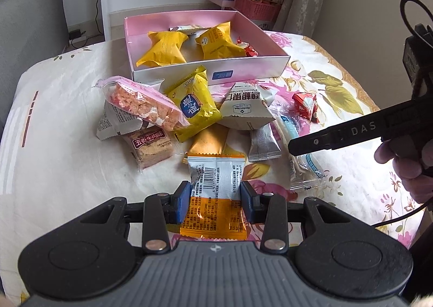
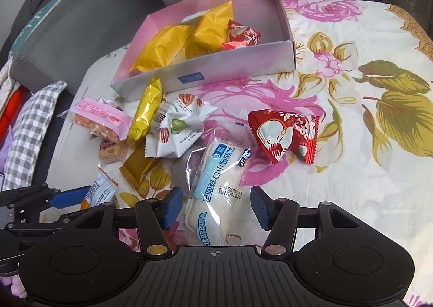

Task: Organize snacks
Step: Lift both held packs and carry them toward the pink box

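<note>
A pink box (image 1: 254, 66) (image 2: 238, 63) holds yellow packets (image 1: 162, 48) and red ones (image 2: 243, 35). A pile of snacks lies in front of it. My left gripper (image 1: 215, 198) is shut on an orange and silver packet (image 1: 216, 198), near the table's front. My right gripper (image 2: 215, 205) is open, its jaws either side of a clear bread packet with blue print (image 2: 216, 185); it also shows in the left wrist view (image 1: 297, 148). A red triangular packet (image 2: 284, 135) lies just beyond, to the right.
The pile holds a pink rice-cake bar (image 1: 143, 104), a yellow packet (image 1: 194, 106), a white nut packet (image 1: 246, 106), a gold packet (image 2: 138, 169) and a brown cake (image 1: 151, 147). A floral cloth (image 2: 365, 90) covers the table. A grey sofa (image 2: 67, 23) stands left.
</note>
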A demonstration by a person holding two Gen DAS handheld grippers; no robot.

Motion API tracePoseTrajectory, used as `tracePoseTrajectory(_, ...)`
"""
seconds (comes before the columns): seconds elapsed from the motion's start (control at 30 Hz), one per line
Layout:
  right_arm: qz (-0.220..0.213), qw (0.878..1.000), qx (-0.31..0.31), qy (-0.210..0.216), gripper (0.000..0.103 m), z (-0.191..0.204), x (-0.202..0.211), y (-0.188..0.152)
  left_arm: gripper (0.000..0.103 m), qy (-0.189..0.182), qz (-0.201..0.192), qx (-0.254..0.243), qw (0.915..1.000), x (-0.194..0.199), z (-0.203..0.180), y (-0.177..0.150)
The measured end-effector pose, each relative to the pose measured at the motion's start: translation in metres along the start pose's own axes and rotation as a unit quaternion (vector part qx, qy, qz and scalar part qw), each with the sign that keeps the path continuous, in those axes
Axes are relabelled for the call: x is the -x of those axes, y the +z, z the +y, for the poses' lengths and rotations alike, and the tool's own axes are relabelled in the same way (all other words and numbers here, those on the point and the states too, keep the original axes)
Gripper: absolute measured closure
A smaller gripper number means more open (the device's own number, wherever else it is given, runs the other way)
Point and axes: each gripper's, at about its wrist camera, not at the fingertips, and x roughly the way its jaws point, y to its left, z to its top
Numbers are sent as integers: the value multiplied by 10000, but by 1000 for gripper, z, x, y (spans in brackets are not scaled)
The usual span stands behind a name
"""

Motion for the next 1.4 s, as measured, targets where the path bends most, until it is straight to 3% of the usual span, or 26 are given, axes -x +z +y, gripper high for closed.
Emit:
tracePoseTrajectory(0.17, -53, 9989, 376, -276, 46, 14, -10, -5, 67, 48, 39, -41, 10000, -1, -1, -2)
tracePoseTrajectory(0.23, -82, 9969, 625, -464, 51, 20, -11, -8, 67, 53, 52, -41, 10000, -2, -1, -2)
tracePoseTrajectory(0.3, -109, 9936, 867, -717, 71, 25, -11, -11, 67, 58, 60, -50, 10000, -1, -1, -2)
tracePoseTrajectory(0.4, -103, 9920, 949, -827, 81, 23, -8, -12, 67, 69, 61, -70, 9999, -1, -2, -2)
tracePoseTrajectory(0.9, -480, 9982, 356, -71, 84, 9, 38, -2, 67, -5, -149, 25, 9999, 11, -5, 6)
tracePoseTrajectory(1.4, -1199, 9921, -214, 286, 84, -10, 69, 40, 67, 52, -709, 241, 9972, 22, -17, 57)
